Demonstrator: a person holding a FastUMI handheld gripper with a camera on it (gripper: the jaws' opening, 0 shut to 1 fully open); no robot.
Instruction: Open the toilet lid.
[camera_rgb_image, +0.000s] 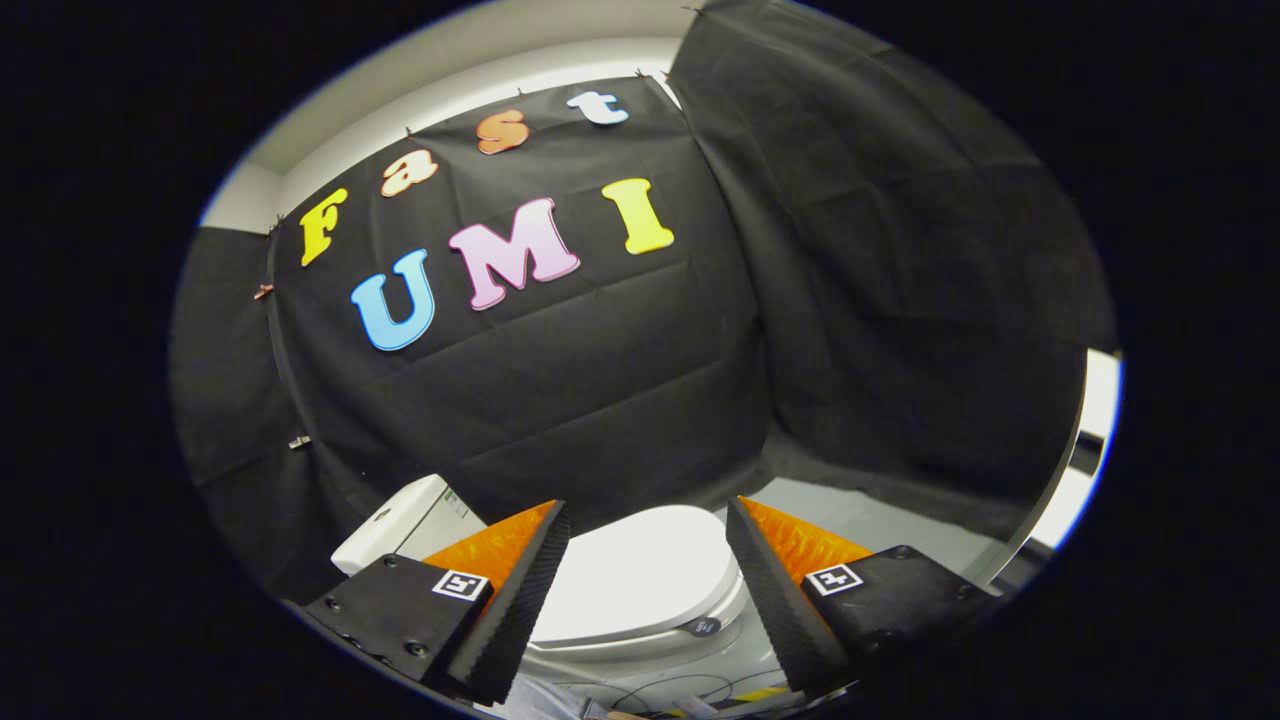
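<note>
Tongs (648, 520) spread wide, empty; white toilet lid (640, 580) closed flat beyond them.

Toilet lid (640, 575) beyond tool (648, 510), tank (400, 525) behind

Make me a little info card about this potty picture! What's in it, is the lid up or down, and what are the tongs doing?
main thing: toilet, white, standing on the floor
lid: toilet lid is down, not opened yet
tank: toilet tank, beside the lid, partly behind one finger
tongs: tongs open, fingers spread wide, touching nothing
lid and tongs: lid seen between and beyond the two fingers
floor: pale floor, loose cables in front of the toilet
wall: black cloth behind the toilet
</note>
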